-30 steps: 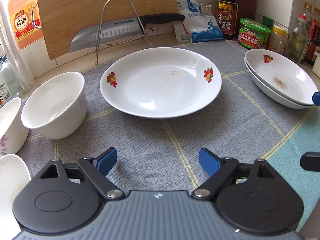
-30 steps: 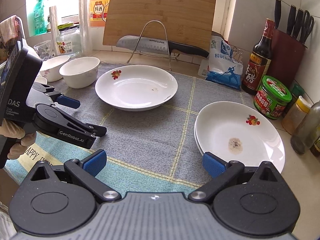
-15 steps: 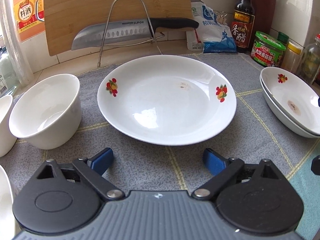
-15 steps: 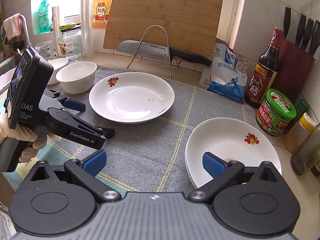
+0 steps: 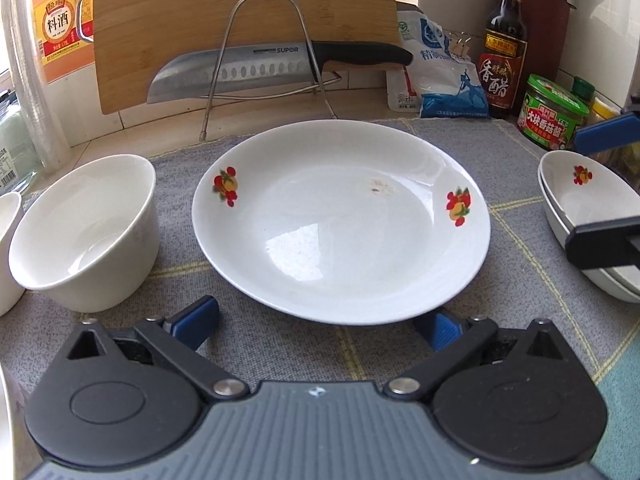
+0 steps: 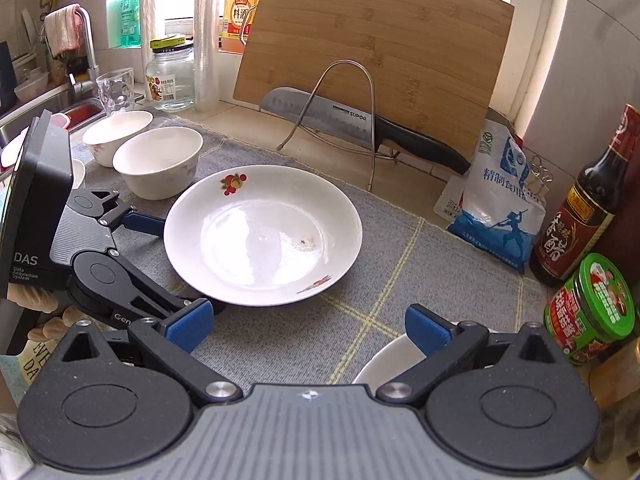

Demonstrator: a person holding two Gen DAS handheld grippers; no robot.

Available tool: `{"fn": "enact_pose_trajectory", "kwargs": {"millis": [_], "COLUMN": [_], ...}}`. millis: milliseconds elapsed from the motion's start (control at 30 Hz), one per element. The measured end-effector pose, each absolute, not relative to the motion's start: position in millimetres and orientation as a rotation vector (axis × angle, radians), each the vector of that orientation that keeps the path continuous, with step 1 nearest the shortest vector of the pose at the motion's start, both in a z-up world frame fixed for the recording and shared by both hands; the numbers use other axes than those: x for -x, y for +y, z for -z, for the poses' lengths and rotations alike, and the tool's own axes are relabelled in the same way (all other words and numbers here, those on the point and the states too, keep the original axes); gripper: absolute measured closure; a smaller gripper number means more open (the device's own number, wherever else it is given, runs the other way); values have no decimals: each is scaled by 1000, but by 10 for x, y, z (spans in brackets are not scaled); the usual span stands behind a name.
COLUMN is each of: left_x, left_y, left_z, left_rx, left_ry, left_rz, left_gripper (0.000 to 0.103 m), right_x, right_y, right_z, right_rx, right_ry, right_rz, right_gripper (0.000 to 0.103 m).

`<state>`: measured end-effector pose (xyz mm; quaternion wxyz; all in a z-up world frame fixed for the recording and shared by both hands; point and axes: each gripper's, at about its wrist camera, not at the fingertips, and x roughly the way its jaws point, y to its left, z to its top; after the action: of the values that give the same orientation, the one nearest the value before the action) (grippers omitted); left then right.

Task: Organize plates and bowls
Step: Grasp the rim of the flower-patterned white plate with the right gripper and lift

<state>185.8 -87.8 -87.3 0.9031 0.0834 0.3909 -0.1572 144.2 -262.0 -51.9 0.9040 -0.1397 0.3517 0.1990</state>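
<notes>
Clearly "SUPOR" on knife (image 5: pixel 240 68)

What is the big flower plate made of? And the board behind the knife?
The flower plate looks like glazed ceramic or porcelain: white, glossy, with window light mirrored in it, though it might be melamine. The board looks like bamboo or wood: tan, matte, with straight grain strips.

Home kitchen: sink tap (image 6: pixel 86 46), knife (image 5: pixel 276 68), chopping board (image 5: pixel 240 12).
</notes>
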Motion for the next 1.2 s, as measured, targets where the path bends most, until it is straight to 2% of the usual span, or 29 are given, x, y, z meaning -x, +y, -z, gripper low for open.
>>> {"fn": "enact_pose_trajectory", "kwargs": {"millis": [567,1200], "left_x": [-1796,-1845], "left_y": [-837,-818], "left_z": [904,909], "left_rx": [-168,-203], "left_ry": [748,716], "left_rz": [342,437], "left_gripper": [0,0], "right_x": [-2820,-3214], "right_y": [-2611,-2370], "right_z": [769,1022], "right_rx": [237,273], "right_ry": [912,969], "right_rz": [-686,-939], "right_gripper": [0,0]}}
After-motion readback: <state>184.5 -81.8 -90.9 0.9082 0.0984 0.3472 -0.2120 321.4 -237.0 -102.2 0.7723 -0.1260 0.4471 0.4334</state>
